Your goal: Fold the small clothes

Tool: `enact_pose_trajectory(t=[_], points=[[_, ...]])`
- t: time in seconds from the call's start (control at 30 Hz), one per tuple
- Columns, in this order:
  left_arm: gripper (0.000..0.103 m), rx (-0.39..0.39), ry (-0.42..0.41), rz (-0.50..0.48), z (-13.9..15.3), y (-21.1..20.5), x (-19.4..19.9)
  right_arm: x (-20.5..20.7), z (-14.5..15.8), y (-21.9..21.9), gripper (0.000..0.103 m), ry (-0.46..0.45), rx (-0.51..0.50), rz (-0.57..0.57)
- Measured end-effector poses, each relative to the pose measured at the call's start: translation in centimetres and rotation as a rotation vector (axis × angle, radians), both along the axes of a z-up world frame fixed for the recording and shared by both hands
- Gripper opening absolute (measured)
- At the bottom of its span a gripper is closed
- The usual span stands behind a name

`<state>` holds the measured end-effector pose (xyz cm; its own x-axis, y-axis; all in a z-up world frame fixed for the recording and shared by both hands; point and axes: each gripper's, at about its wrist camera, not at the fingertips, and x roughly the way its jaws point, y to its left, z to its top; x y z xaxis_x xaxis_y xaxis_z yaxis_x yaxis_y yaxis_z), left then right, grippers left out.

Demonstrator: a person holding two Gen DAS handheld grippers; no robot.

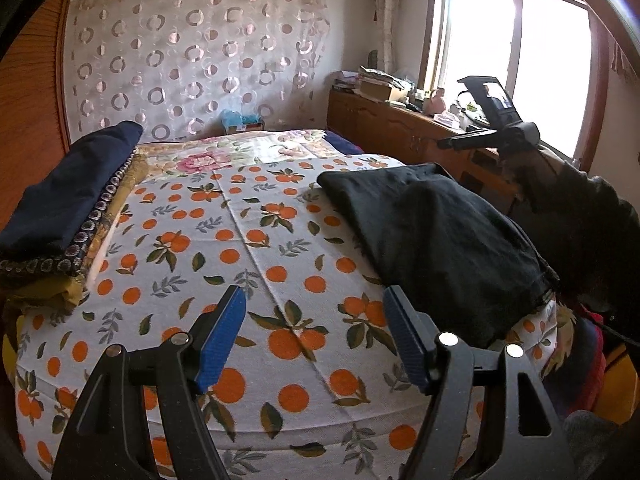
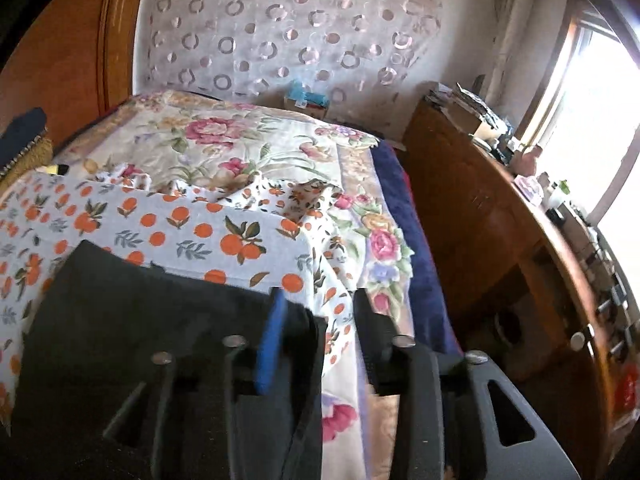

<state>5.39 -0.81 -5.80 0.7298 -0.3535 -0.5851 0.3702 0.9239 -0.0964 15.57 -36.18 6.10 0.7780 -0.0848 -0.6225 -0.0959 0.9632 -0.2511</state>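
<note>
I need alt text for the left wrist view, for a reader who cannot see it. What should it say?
A black garment lies folded on the right side of a bed covered by an orange-print sheet. The open left claw hovers above the sheet, holding nothing. A stack of folded clothes sits at the left, and a window is behind.

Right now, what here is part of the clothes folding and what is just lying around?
Job: black garment; orange-print cloth it lies on; folded stack; left gripper; right gripper.
Lying about: dresser with clutter; blue box; curtain; window.
</note>
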Motion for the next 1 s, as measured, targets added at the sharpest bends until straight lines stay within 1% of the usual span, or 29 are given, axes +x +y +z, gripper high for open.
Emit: enact_pose_trajectory(t=[0.07, 0.13, 0.17, 0.37, 0.53, 0.63, 0.73, 0.77, 0.83, 0.9, 1.0], points=[[0.072, 0.001, 0.004, -0.01, -0.1, -0.4, 0.1, -1.2, 0.2, -0.4, 0.039, 0.002, 0.034, 0.032], [0.072, 0.007, 0.011, -0.026, -0.3, -1.1, 0.2, -3.2, -0.4, -0.9, 0.039, 0.01, 0.063, 0.058], [0.072, 0.009, 0.013, -0.031, -0.4, -1.3, 0.1, -4.2, -0.3, -2.2, 0.039, 0.009, 0.071, 0.066], [0.072, 0.02, 0.046, -0.088, -1.3, -3.6, 0.1, -13.0, -2.8, -4.0, 0.039, 0.012, 0.123, 0.097], [0.072, 0.036, 0.072, -0.143, -1.8, -5.9, -0.1, -18.7, -4.5, -5.2, 0.039, 0.038, 0.177, 0.098], [0.072, 0.042, 0.089, -0.171, -2.1, -6.9, -0.2, -20.7, -4.8, -6.2, 0.039, 0.061, 0.217, 0.094], [0.072, 0.054, 0.103, -0.188, -2.5, -7.7, -0.1, -21.6, -5.1, -6.9, 0.038, 0.078, 0.252, 0.097], [0.072, 0.057, 0.105, -0.189, -2.6, -7.9, -0.1, -21.9, -4.8, -7.1, 0.038, 0.078, 0.267, 0.108], [0.072, 0.058, 0.11, -0.193, -2.6, -8.2, 0.0, -22.1, -4.4, -7.2, 0.038, 0.093, 0.314, 0.149], [0.072, 0.055, 0.112, -0.195, -2.6, -8.3, 0.0, -21.1, -4.3, -7.2, 0.038, 0.105, 0.3, 0.162], [0.072, 0.053, 0.119, -0.203, -2.8, -8.5, -0.1, -20.9, -4.7, -7.5, 0.028, 0.123, 0.299, 0.175]])
